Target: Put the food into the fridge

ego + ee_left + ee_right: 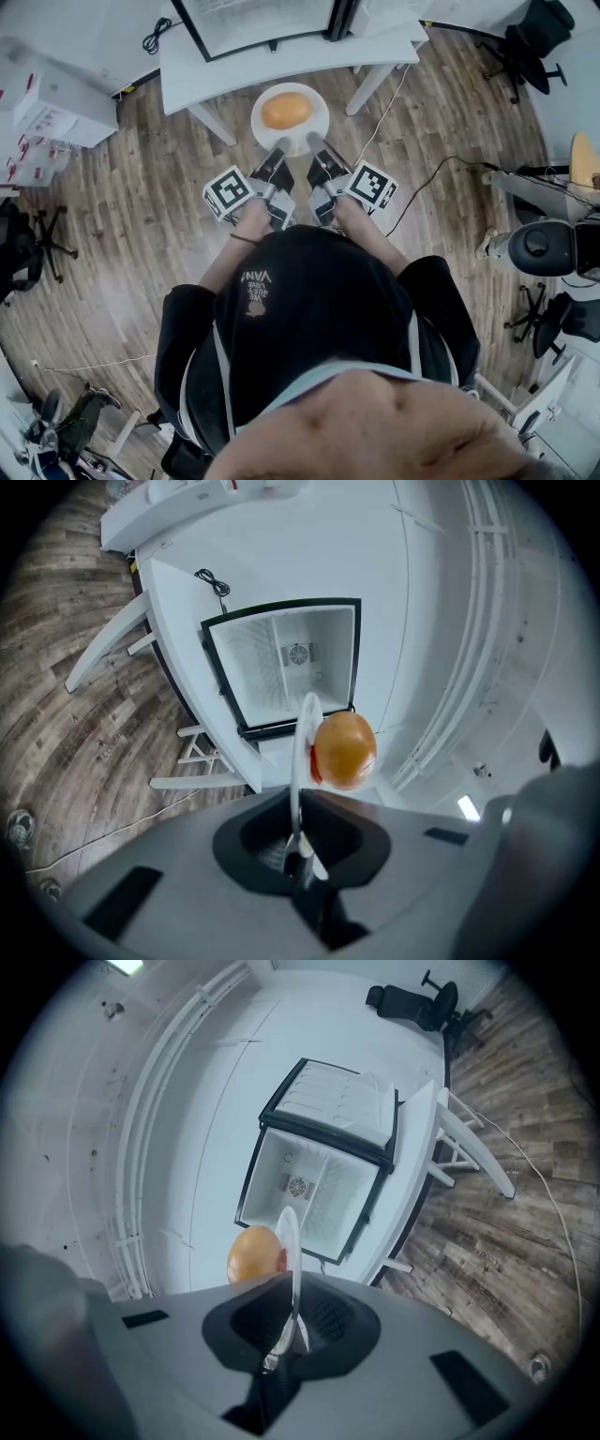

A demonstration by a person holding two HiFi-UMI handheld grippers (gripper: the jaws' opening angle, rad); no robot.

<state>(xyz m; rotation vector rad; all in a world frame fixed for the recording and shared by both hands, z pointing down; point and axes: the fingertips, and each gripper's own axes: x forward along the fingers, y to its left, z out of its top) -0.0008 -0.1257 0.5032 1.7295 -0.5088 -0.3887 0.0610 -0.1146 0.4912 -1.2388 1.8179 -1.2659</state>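
Food (286,110), a round orange piece, sits on a white plate (321,111) held in the air just short of the desk (234,66). In the head view it is not yet in the fridge (262,19), whose black-framed box stands on that desk at the top edge. The left gripper (281,147) and the right gripper (313,142) take the plate's near rim side by side. Both forearms reach forward from the person's body, and the marker cubes face outward. In the left gripper view the jaws are clenched on the plate's rim, which shows edge-on with the food on its right face. Beyond it the fridge shows its open front and a white interior with nothing visible inside. In the right gripper view the jaws likewise grasp the rim, with the food to the plate's left, and the fridge door stands swung open. By my reading, the pick-up is done. What is left is to carry the plate to the opening, set it inside and let go.
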